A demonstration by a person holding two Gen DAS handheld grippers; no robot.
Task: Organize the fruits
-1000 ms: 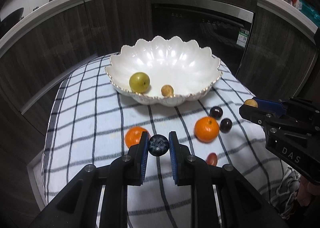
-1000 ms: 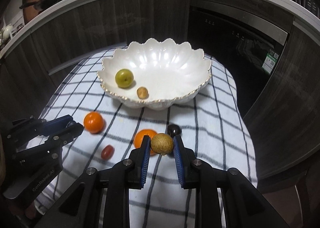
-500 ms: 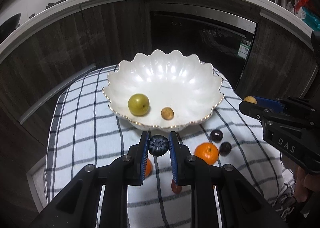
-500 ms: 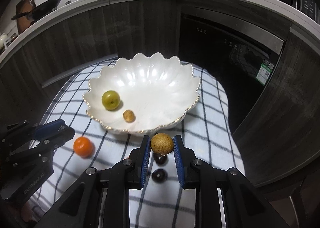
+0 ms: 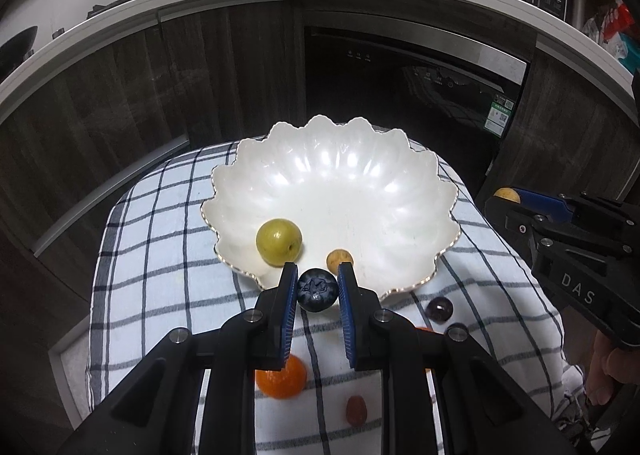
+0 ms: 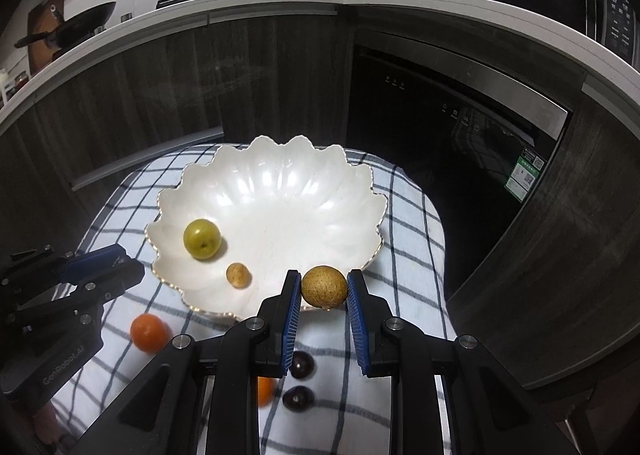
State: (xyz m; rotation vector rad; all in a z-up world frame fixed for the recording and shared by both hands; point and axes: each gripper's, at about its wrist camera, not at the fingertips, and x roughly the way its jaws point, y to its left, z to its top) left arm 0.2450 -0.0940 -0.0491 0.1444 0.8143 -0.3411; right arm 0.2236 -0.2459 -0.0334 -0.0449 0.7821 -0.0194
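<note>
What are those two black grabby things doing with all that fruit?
A person is sorting fruit into the scalloped white bowl. The left tool pinches a dark blueberry and the right tool pinches a round brown fruit, both near the bowl's front rim. A green plum and a small tan fruit lie inside. Oranges and dark grapes wait on the checked cloth.

Each view looks forward and down along its own black fingers, close above the near rim of the white scalloped ceramic bowl [image 5: 332, 191] [image 6: 272, 191]. Both face the dark wood-grain cabinets [image 5: 120, 103] [image 6: 140, 95] beyond the fingertips, sharing bowl, blue-checked white cloth [image 5: 160, 263] [image 6: 404, 223] and each other's gripper sideways.
</note>
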